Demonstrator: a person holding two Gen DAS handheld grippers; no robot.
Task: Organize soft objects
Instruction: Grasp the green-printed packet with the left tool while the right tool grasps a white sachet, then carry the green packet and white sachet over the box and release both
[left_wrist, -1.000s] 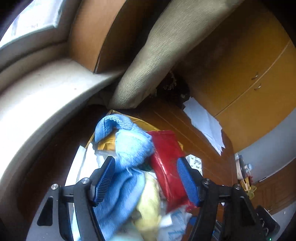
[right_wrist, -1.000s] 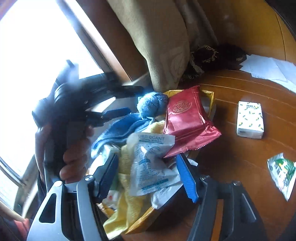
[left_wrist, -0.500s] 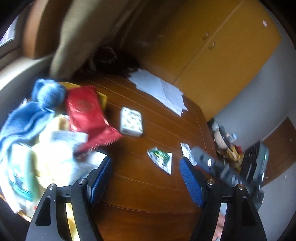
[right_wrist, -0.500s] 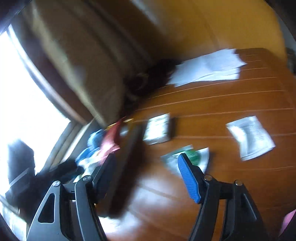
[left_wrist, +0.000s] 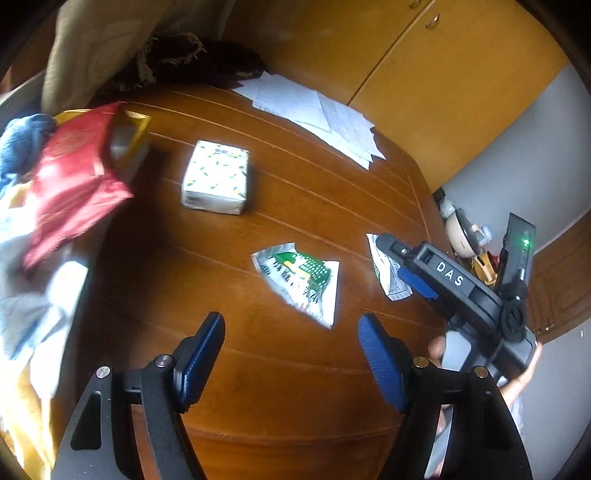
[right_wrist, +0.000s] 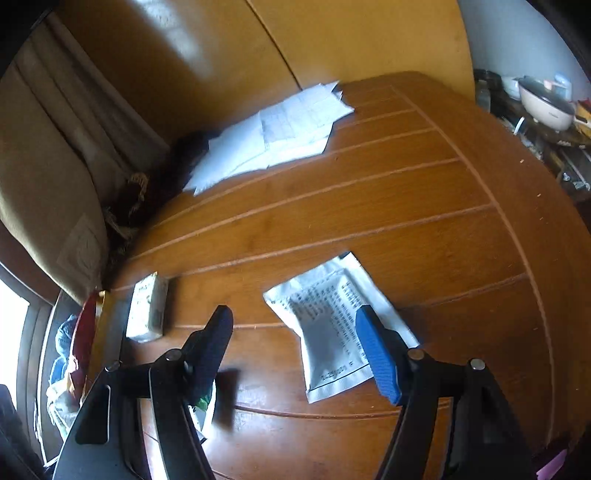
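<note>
A yellow box at the table's left edge is heaped with a red foil pouch, a blue cloth and white packets. A tissue pack lies beside it on the wooden table. A green-and-white sachet lies just beyond my open, empty left gripper. A white printed sachet lies flat under my open right gripper, whose right finger overlaps it. The right gripper also shows in the left wrist view, over that sachet.
Loose white papers lie at the table's far side by the orange cabinet. A beige curtain and dark fringed cloth stand at the far left. Clutter with a white bowl sits past the right table edge.
Both grippers swung away from the heaped box to the right over the table. The left now faces the green sachet and the right hangs over the white sachet. Both stayed open.
</note>
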